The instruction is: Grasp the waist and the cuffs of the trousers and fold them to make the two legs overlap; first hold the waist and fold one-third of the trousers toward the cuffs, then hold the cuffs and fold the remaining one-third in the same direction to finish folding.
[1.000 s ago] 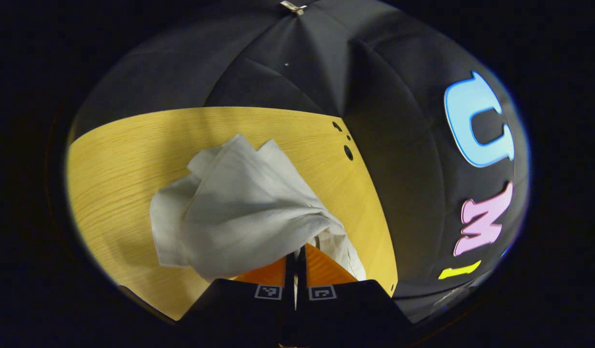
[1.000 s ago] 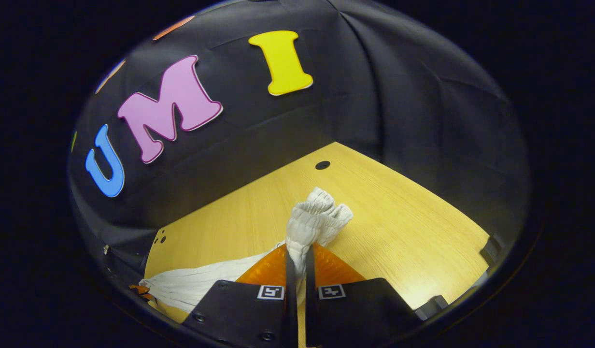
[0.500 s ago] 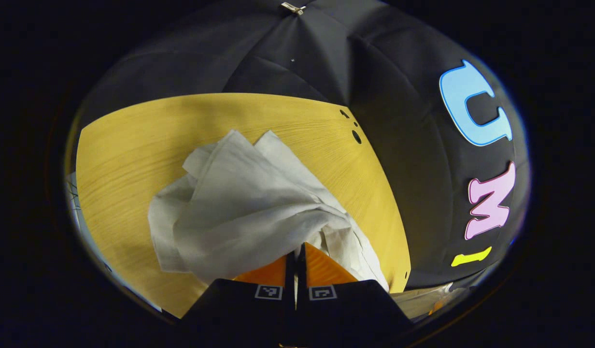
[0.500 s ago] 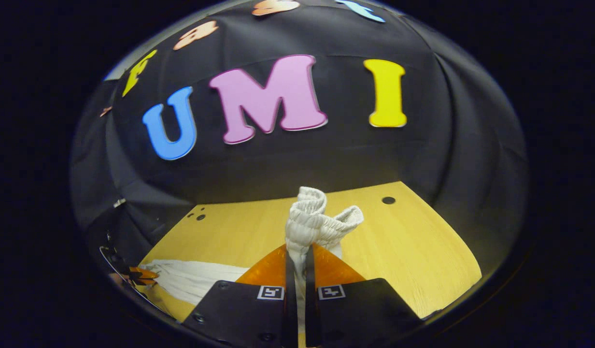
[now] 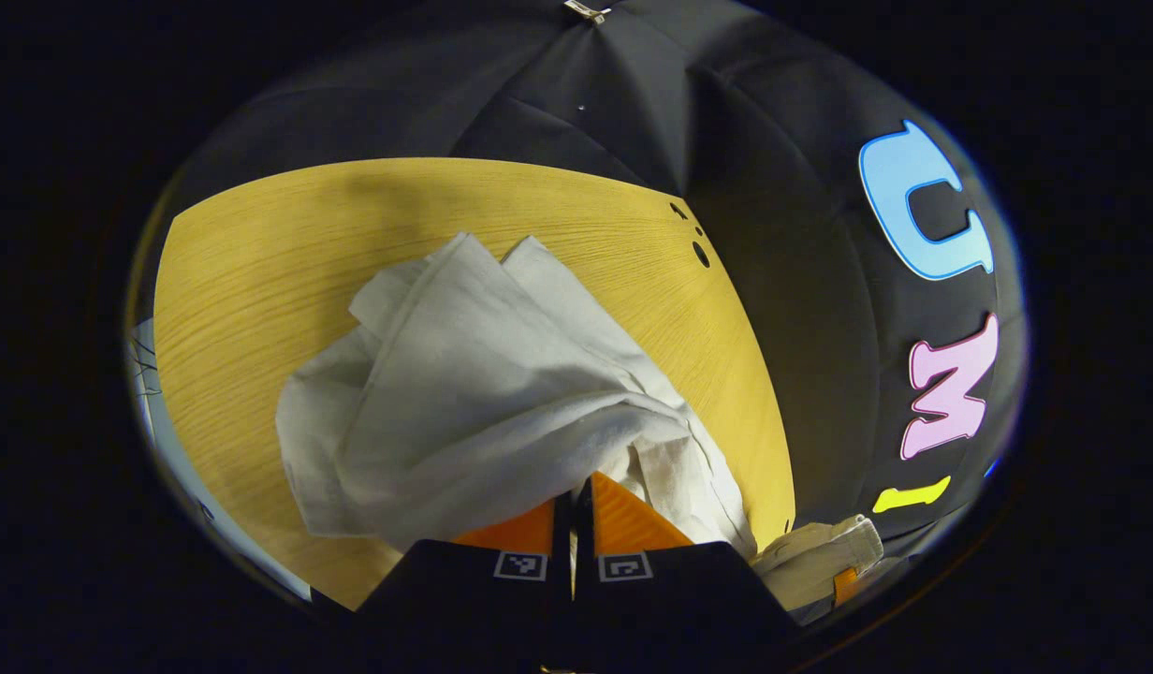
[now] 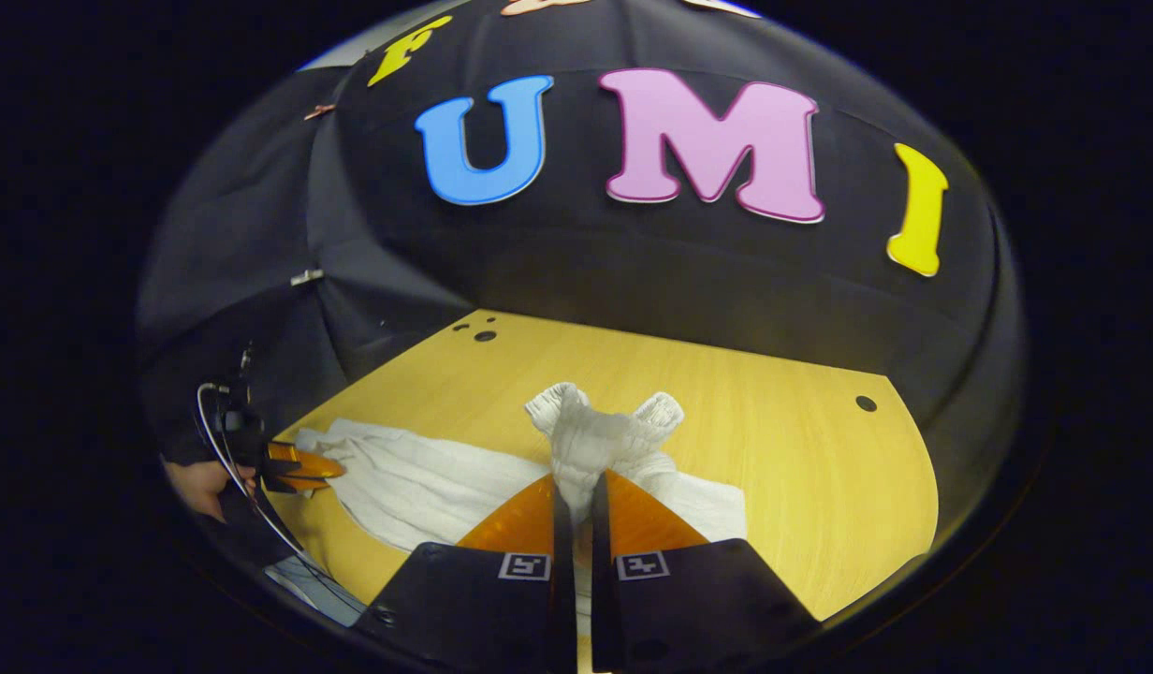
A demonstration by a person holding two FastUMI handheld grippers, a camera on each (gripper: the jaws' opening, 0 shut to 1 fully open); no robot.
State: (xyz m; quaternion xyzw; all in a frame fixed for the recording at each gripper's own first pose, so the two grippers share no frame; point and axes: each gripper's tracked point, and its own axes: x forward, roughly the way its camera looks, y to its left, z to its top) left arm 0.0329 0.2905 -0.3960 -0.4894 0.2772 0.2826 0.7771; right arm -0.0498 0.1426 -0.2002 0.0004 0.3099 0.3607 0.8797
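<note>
Trousers [image 5: 483,393] pinched between both grippers

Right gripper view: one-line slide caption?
Right tongs shut on the gathered waist of white trousers on the wooden table; left tongs at the far end.

Trousers [image 5: 483,393] — cloth edge hidden behind left gripper [image 5: 574,487] fingers; waistband [image 6: 600,440] pinch point beneath right gripper [image 6: 576,487] — can't tell.

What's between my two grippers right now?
In the right gripper view, the white cloth trousers span from the right gripper at the waist to the left gripper.
</note>
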